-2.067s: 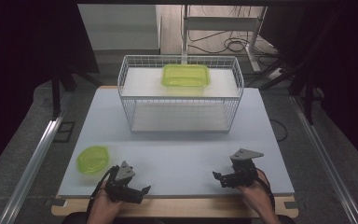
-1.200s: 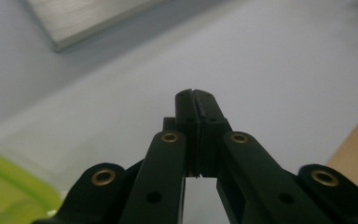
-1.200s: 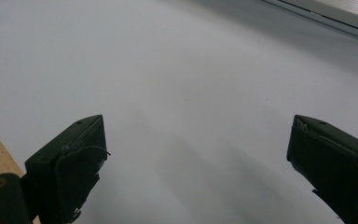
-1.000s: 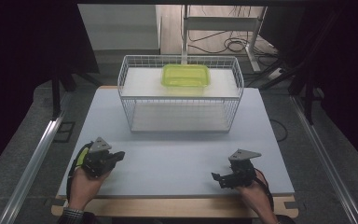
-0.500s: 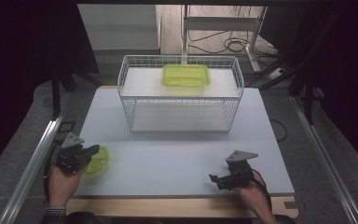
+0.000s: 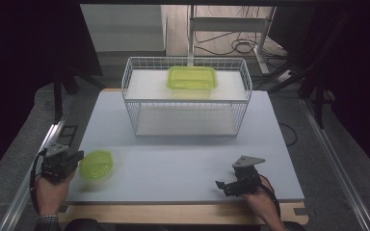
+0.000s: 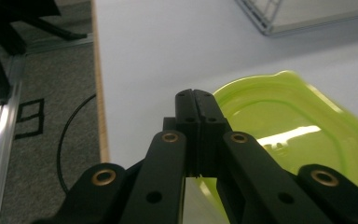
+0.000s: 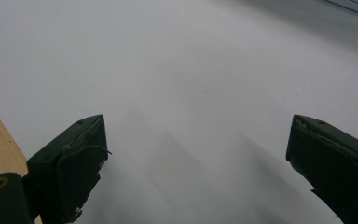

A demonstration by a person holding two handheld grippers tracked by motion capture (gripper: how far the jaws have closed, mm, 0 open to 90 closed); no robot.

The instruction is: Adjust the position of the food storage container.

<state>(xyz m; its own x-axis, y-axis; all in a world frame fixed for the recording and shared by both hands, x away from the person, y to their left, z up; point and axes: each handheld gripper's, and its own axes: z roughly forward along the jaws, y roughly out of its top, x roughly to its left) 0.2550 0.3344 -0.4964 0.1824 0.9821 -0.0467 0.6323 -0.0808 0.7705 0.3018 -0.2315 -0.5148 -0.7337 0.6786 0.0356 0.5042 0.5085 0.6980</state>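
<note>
Left gripper (image 6: 72,159): jaws pressed together at lower left | lid (image 6: 96,165) just right of it, touching | right gripper (image 6: 229,185): jaws wide, well apart at lower right.

White tabletop (image 6: 183,144) with pale wood edge (image 6: 173,214) along near side. Grey carpet floor (image 6: 24,139) left and right of table. Metal rail (image 6: 33,178) on floor at left, another (image 6: 337,159) at right. Far: pale wall panel (image 6: 120,26), wooden floor strip with white frame legs (image 6: 231,24) and black cables (image 6: 241,47). Dark curtains or shadow at both far corners. Light even, from above.
</note>
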